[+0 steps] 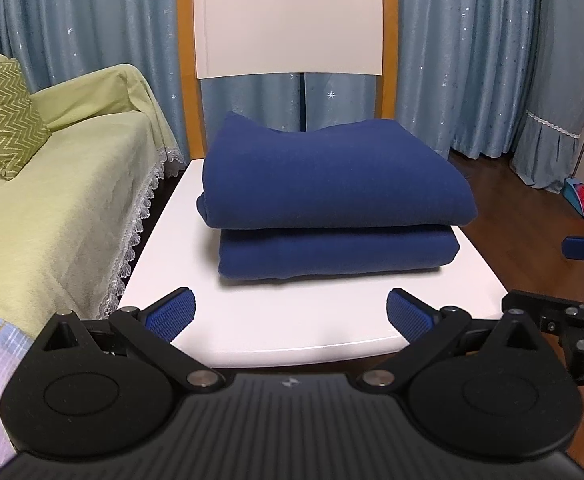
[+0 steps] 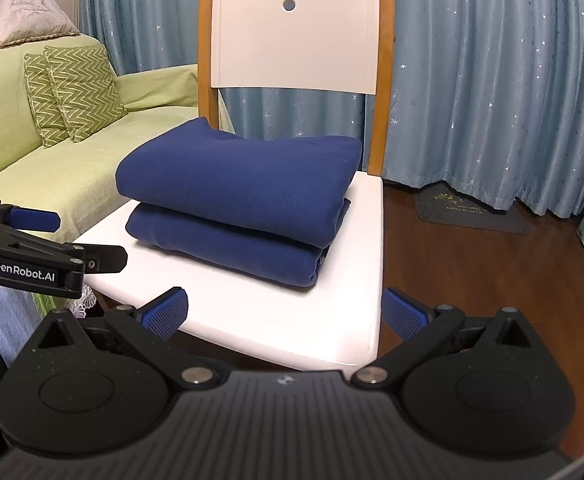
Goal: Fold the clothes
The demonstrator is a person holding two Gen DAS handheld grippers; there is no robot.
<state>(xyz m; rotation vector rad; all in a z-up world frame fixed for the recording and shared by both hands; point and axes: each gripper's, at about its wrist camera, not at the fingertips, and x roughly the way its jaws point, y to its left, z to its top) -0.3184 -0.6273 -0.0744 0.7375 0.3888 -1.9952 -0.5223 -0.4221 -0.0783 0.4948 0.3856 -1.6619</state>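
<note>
A dark blue garment (image 1: 332, 196) lies folded in a thick two-layer stack on the white seat of a chair (image 1: 252, 332). The same blue garment (image 2: 236, 196) shows in the right wrist view, resting on the white chair seat (image 2: 324, 336). My left gripper (image 1: 291, 314) is open, held back over the seat's front edge, clear of the cloth. My right gripper (image 2: 285, 312) is open too, near the seat's front right corner, with nothing between its fingers. The left gripper (image 2: 48, 236) also shows from the side in the right wrist view.
A sofa with a light green cover (image 1: 64, 192) and zigzag cushions (image 2: 80, 92) stands to the left of the chair. Blue starry curtains (image 2: 492, 80) hang behind. Dark wood floor (image 2: 472, 272) with a small grey mat (image 2: 472, 210) lies to the right.
</note>
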